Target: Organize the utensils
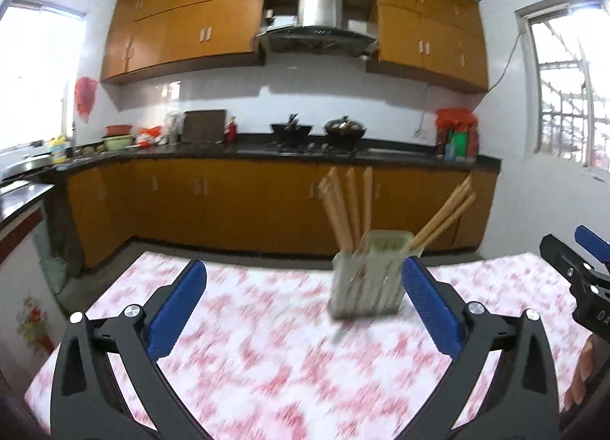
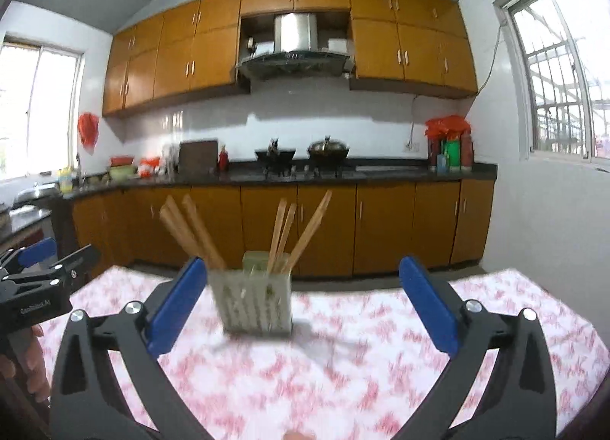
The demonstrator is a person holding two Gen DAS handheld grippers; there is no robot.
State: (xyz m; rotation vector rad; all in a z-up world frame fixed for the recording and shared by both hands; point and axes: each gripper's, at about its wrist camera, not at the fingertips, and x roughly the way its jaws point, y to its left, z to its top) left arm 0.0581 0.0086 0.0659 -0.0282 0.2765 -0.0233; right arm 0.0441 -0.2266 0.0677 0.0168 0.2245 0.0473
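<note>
Left wrist view: left gripper point(image 1: 303, 303) spread wide, nothing between its blue pads point(image 1: 177, 310), holder point(image 1: 368, 274) of chopsticks point(image 1: 345, 207) upright on table point(image 1: 267, 364) just beyond right pad; right wrist view: right gripper point(image 2: 301, 303) likewise wide and empty, holder point(image 2: 253, 303) beside its left pad point(image 2: 175, 306), chopsticks point(image 2: 194, 230) fanned.

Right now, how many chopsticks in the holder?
6 visible wooden chopsticks, all standing in the pale slotted plastic holder: three left, three right. Blur may hide others.

I see a white tablecloth blotched with pink-red flowers point(image 2: 343, 356), a pale green slotted plastic holder point(image 2: 253, 303), tan wooden chopsticks point(image 2: 192, 234), and blue gripper pads point(image 1: 177, 310).
</note>
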